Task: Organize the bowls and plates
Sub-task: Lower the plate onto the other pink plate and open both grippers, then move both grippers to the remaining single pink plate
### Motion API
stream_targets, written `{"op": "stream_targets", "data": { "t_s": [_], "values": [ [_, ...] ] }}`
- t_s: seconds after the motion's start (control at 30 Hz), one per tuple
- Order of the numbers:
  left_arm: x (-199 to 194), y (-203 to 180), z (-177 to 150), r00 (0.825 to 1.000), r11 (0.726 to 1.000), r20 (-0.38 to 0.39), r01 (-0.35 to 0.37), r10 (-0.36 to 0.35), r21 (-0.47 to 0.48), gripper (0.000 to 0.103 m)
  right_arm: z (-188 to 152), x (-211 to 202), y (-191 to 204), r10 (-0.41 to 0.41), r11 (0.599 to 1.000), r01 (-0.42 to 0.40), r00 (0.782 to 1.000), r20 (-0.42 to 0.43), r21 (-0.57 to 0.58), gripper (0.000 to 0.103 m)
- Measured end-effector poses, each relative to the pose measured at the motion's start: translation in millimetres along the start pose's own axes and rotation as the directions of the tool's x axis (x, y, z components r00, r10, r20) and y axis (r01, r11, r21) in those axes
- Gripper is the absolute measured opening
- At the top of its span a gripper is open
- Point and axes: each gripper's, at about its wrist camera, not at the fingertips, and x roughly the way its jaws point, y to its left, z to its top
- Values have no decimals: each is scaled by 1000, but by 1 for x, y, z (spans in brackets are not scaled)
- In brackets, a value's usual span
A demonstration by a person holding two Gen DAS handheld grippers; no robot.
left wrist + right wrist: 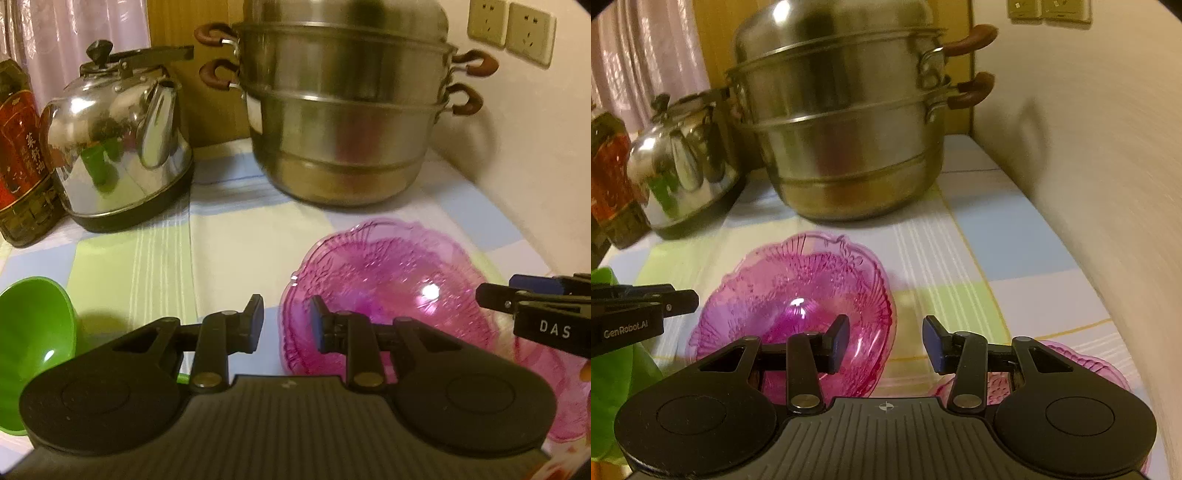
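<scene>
A pink see-through bowl [388,291] sits on the checked tablecloth; it also shows in the right wrist view [794,295]. A second pink dish [1082,369] lies at the lower right, partly hidden behind my right gripper, and shows in the left wrist view [557,398]. A green bowl [33,339] lies tilted at the left, seen also in the right wrist view [613,373]. My left gripper [286,325] is open and empty, its right finger over the pink bowl's near-left rim. My right gripper [884,343] is open and empty, by the bowl's right rim.
A large steel steamer pot [343,118] stands at the back, a steel kettle [122,147] to its left, an oil bottle [20,158] at the far left. A wall [1089,166] borders the table on the right.
</scene>
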Motion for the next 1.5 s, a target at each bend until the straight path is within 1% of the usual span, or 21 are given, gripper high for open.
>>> {"op": "stream_targets", "data": {
  "t_s": [0.13, 0.27, 0.33, 0.5, 0.6, 0.73, 0.83, 0.93, 1.07, 1.2, 1.37, 1.5],
  "values": [
    [-13, -6, 2, 999, 999, 24, 35, -35, -11, 24, 2, -14, -7, 5, 999, -6, 1000, 24, 44, 44],
    [-30, -21, 2, 997, 997, 37, 71, -71, 4, 24, 2, -36, -17, -7, 995, 3, 999, 43, 99, 44],
    [-40, -30, -1, 995, 996, 43, 88, -88, 15, 24, 0, -48, -20, -16, 994, 11, 999, 48, 106, 44],
    [-67, -56, -17, 990, 990, 44, 134, -136, 32, 24, -19, -81, -34, -53, 989, 46, 998, 46, 139, 44],
    [-81, -68, -30, 985, 986, 38, 166, -166, 6, 24, -33, -104, -45, -80, 984, 71, 996, 47, 163, 44],
    [-93, -85, -51, 981, 981, 17, 191, -191, -16, 24, -56, -136, -63, -116, 973, 106, 993, 37, 207, 44],
    [-100, -100, -65, 981, 981, 7, 195, -195, -14, 24, -74, -156, -75, -139, 961, 129, 990, 23, 245, 44],
    [-105, -109, -75, 979, 978, -6, 205, -206, -38, 25, -91, -173, -85, -163, 950, 155, 987, 9, 271, 44],
    [-112, -121, -86, 978, 977, -32, 206, -208, -55, 25, -106, -190, -95, -179, 941, 173, 984, -5, 290, 44],
    [-119, -129, -94, 979, 979, -45, 194, -197, -59, 25, -115, -203, -99, -170, 935, 165, 985, -14, 313, 44],
    [-129, -131, -99, 982, 981, -52, 179, -183, -73, 25, -119, -214, -97, -162, 936, 158, 987, -13, 316, 44],
    [-135, -132, -102, 983, 983, -56, 173, -176, -66, 25, -122, -219, -94, -155, 937, 152, 988, -15, 314, 44]
  ]
}}
